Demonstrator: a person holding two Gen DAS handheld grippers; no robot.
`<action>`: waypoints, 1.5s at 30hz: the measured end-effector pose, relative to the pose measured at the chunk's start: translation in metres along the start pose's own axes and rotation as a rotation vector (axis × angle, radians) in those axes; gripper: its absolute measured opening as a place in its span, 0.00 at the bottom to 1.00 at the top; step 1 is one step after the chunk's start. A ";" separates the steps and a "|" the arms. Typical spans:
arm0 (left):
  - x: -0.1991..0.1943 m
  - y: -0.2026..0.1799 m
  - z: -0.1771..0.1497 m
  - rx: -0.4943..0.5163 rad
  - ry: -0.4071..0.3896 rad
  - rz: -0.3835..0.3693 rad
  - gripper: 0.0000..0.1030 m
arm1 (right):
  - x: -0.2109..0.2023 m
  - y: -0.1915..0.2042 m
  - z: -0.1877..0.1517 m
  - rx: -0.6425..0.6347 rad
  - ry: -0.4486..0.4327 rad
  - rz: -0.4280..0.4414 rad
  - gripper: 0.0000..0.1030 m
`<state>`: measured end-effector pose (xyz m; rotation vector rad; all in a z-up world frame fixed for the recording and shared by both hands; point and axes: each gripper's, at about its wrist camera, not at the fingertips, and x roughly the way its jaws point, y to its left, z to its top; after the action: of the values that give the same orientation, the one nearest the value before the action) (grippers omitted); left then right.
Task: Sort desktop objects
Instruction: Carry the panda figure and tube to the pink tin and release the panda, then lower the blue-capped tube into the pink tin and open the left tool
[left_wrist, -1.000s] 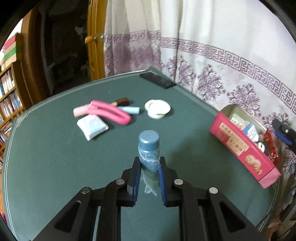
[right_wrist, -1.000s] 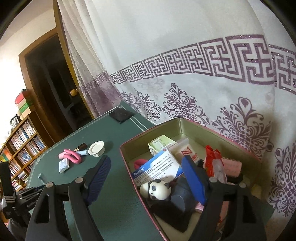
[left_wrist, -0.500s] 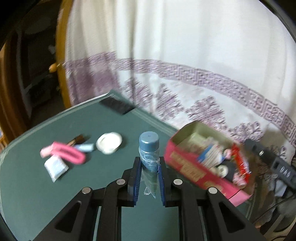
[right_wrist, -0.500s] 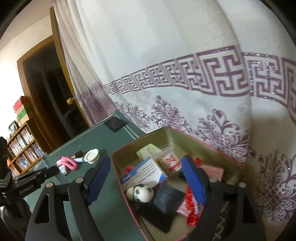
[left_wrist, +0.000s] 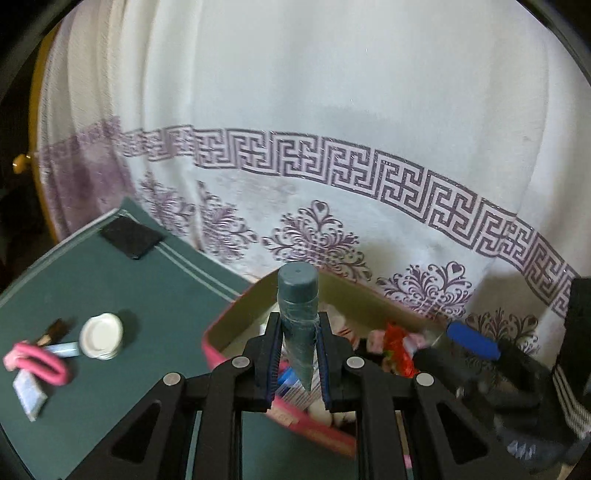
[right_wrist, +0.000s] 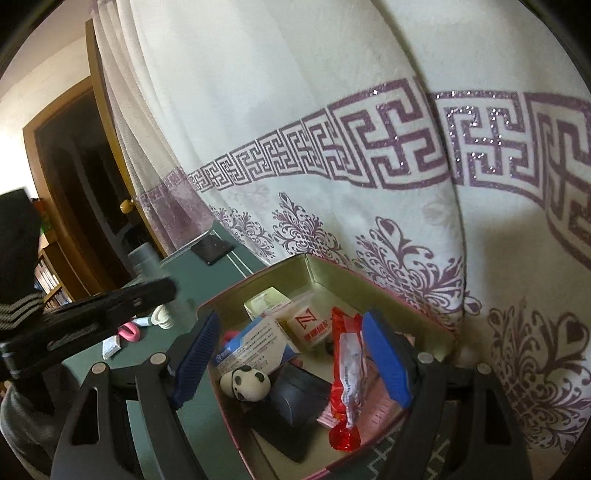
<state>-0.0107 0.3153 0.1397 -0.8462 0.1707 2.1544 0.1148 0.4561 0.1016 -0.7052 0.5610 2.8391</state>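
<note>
Since the earlier frame, the left hand-held gripper (left_wrist: 297, 360) has been carried from above the middle of the green bench (left_wrist: 92, 295) to the near rim of the pink open-topped storage tin with a gold inner wall (left_wrist: 236, 314). It is clamped narrowly on a slate-blue capped tube wrapped in clear film (left_wrist: 298, 314), which stands upright between the pads, its cap above them and its tapered tail hanging below — over the tin's near wall.

The right hand-held gripper (right_wrist: 291, 358) is held wide with nothing between its pads, and it hovers over the tin's contents. Beneath it lie a white-and-blue printed carton (right_wrist: 255, 349), a pale box marked with a red "N" (right_wrist: 308, 325), a red foil wrapper (right_wrist: 345, 373), a small panda figure (right_wrist: 245, 382) and a dark folded case (right_wrist: 295, 410). The small print on the carton cannot be read.

On the bench to the left of the tin are seen a white round lid (left_wrist: 101, 335), a pink looped band (left_wrist: 37, 363) and a small white packet (left_wrist: 29, 393) — all well apart from both grippers. A flat black square pad (left_wrist: 131, 238) is seen at the bench's far corner, against the white curtain with a purple key pattern (left_wrist: 332, 110).
</note>
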 end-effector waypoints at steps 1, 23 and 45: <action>0.007 0.001 0.001 -0.009 0.010 -0.002 0.19 | 0.001 0.000 -0.001 0.000 0.003 -0.002 0.80; 0.046 0.021 -0.011 -0.027 0.072 -0.028 0.59 | 0.007 0.001 -0.004 -0.004 0.017 -0.007 0.80; 0.011 0.077 -0.032 -0.187 0.052 0.073 0.86 | 0.010 0.016 -0.010 -0.019 0.041 0.020 0.80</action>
<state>-0.0550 0.2584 0.0969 -1.0168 0.0262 2.2431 0.1060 0.4387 0.0937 -0.7672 0.5507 2.8578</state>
